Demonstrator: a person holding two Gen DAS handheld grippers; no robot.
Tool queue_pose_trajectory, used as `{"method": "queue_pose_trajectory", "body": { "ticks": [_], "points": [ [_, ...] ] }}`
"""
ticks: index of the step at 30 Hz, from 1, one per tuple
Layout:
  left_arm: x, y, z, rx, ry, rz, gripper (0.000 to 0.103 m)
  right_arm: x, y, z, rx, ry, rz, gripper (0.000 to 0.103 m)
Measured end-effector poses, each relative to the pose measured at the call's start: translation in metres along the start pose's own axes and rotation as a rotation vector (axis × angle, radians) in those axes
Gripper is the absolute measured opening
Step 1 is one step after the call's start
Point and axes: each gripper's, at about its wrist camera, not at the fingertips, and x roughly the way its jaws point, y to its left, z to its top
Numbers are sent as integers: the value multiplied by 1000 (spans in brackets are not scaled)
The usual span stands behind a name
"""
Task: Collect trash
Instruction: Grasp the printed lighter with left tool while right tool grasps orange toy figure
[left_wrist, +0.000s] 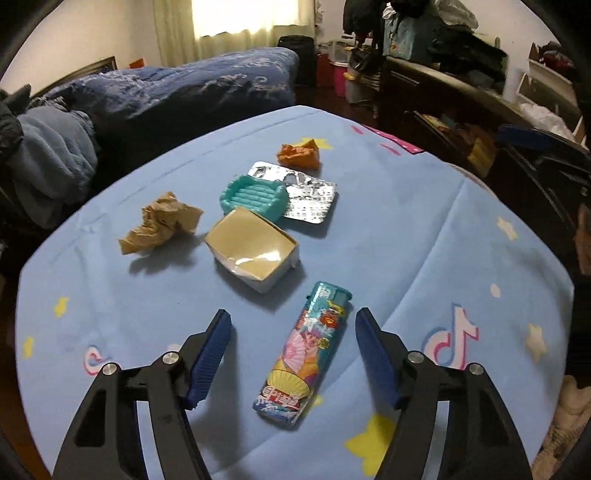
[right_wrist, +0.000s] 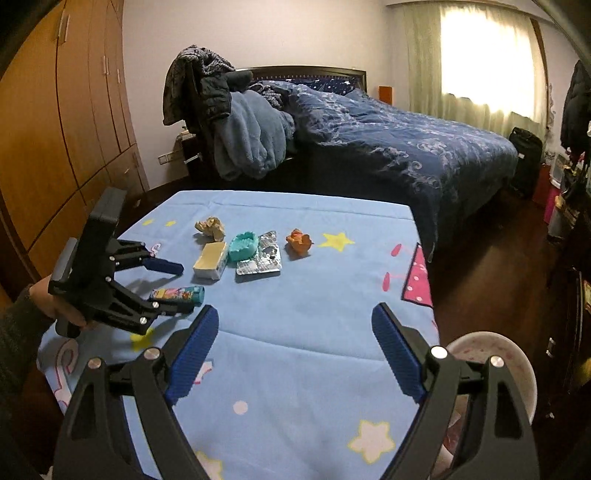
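**A:** Left wrist view first. The left gripper (left_wrist: 293, 321) hangs low over the blue star-print cloth (left_wrist: 406, 229), jaws apart, and the lighter (left_wrist: 303, 356) lies flat between them with neither pad touching it.

**B:** Room around it?

**A:** Bare cloth on both sides of the lighter. Just beyond sits the open paper box (left_wrist: 253, 249), with the crumpled brown paper (left_wrist: 160, 223) left of it. Behind the box the teal toy sofa (left_wrist: 255, 195) rests against the foil blister pack (left_wrist: 308, 197), and the orange crumpled scrap (left_wrist: 299, 155) lies farthest back, apart from the rest.

**B:** And the far edge?

**A:** It curves off toward the bed (left_wrist: 207, 85) with its dark blue quilt; dark cluttered furniture stands on the right.

**B:** Now the right wrist view.

**A:** The right gripper (right_wrist: 295, 321) has its jaws wide, nothing between them, over a broad bare stretch of cloth (right_wrist: 295, 354). The cloth's right edge drops to dark wood floor (right_wrist: 487, 266), and a pale round bin (right_wrist: 513, 354) sits just past that near corner.

**B:** The other hand?

**A:** At the left edge a hand (right_wrist: 55, 306) holds the left gripper (right_wrist: 183, 290), straddling the lighter (right_wrist: 177, 293). The scraps line up mid-table, wardrobe (right_wrist: 62, 118) to the left, window (right_wrist: 484, 55) glowing behind the bed.
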Motion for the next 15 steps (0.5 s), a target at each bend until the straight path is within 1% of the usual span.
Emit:
{"method": "queue_pose_trajectory", "body": {
  "ticks": [2,4,6,9,10,12,15],
  "points": [
    [-1,0,-1,6,-7,1,69,12,1,9,-12,9,8,86],
    [-2,-2,-3,7,-15,3,66,29,2,22,-30,19,-2,86],
    [-5,-4,-5,11,-23,4,49,52,3,36,-64,29,-35,86],
    [-8,-7,-6,6,-24,16,40,93,4,53,-117,57,-106,86],
    [-8,-8,-7,4,-25,21,39,111,3,59,-125,77,-114,86],
    [-10,-11,-8,3,-23,29,33,139,-1,67,-110,119,-110,86],
    [-12,-14,-9,-13,-9,51,30,173,-8,77,-76,172,-92,85]
  ]
}}
